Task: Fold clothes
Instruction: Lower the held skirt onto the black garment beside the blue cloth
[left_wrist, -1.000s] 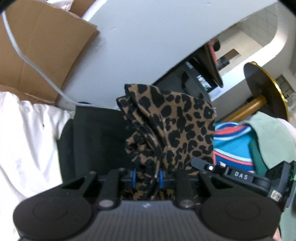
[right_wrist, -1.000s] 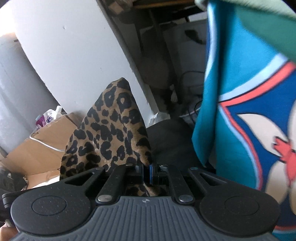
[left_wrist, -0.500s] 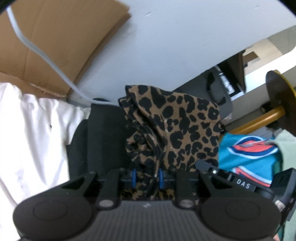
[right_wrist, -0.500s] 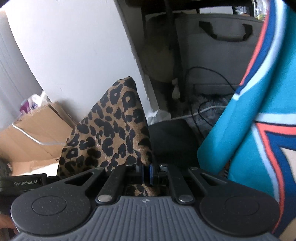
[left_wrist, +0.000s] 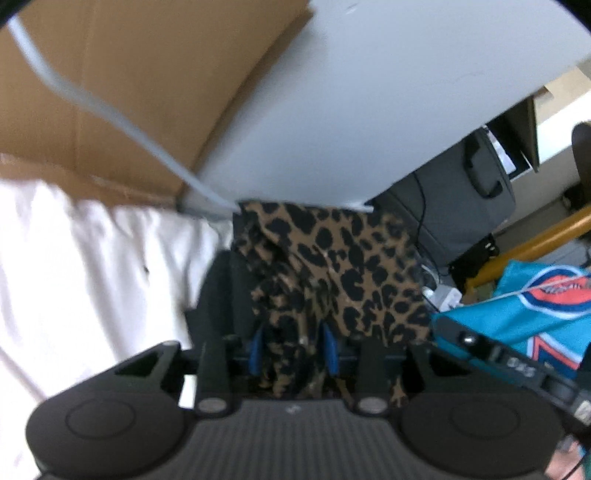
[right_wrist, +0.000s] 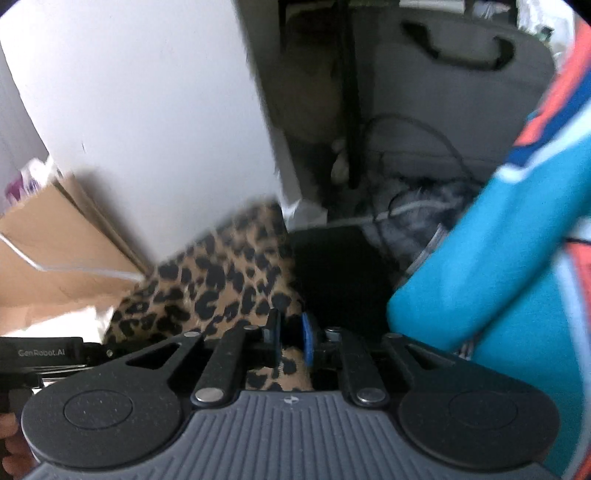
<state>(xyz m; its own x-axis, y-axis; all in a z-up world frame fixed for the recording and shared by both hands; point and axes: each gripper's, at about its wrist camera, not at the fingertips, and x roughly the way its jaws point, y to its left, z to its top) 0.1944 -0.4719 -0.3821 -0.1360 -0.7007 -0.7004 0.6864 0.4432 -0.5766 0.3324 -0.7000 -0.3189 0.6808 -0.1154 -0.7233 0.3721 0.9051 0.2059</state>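
A leopard-print garment (left_wrist: 332, 269) hangs bunched in front of my left gripper (left_wrist: 293, 345), whose blue-padded jaws are shut on a thick fold of it. In the right wrist view the same garment (right_wrist: 221, 280) drapes to the left, and my right gripper (right_wrist: 291, 338) pinches its edge, the pads slightly apart around the cloth. A black garment (right_wrist: 340, 273) lies beneath, also seen in the left wrist view (left_wrist: 221, 295). The other gripper shows at the right edge of the left view (left_wrist: 517, 365).
A white sheet (left_wrist: 92, 280) lies at left. A teal printed garment (right_wrist: 517, 258) hangs at right, also in the left view (left_wrist: 535, 306). Behind are a white panel (left_wrist: 351, 110), cardboard (left_wrist: 129, 92), a grey bag (right_wrist: 454, 92) and cables (right_wrist: 406, 206).
Both grippers have lowered and tilted with the leopard garment, which now sits lower in both views. The right gripper's pads stand slightly wider apart on the cloth. The views are motion-blurred.
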